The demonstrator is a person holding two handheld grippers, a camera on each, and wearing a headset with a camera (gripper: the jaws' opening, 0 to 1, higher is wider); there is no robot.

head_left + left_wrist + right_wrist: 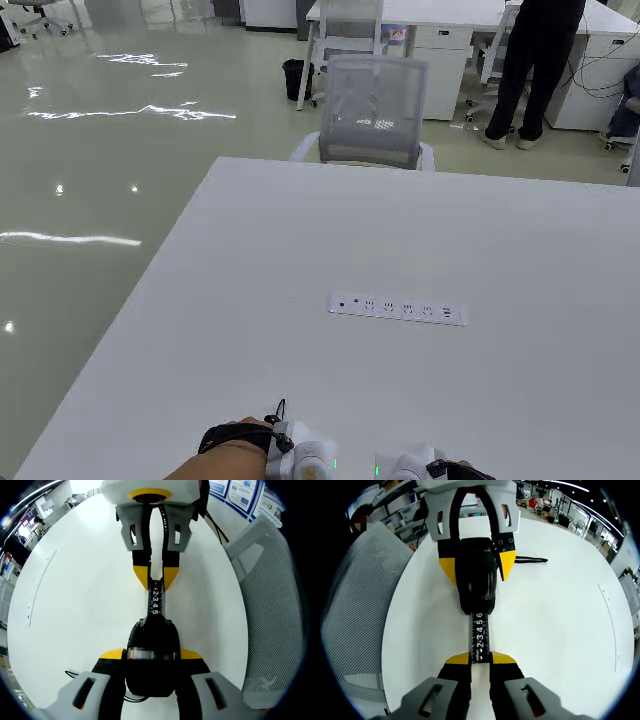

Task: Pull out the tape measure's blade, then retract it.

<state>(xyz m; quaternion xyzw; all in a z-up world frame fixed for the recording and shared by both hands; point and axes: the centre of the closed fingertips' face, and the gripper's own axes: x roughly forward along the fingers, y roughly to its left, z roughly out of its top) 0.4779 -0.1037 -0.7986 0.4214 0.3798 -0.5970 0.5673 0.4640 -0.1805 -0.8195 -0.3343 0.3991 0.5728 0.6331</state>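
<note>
While the left gripper [152,654] clamps the black tape measure [151,642], the right gripper [156,577], at twelve o'clock in the left gripper view, pinches the short blade [155,601]

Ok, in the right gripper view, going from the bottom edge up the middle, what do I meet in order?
right hand-held gripper, shut on the blade → tape measure case → left hand-held gripper, clamped around that case
</note>
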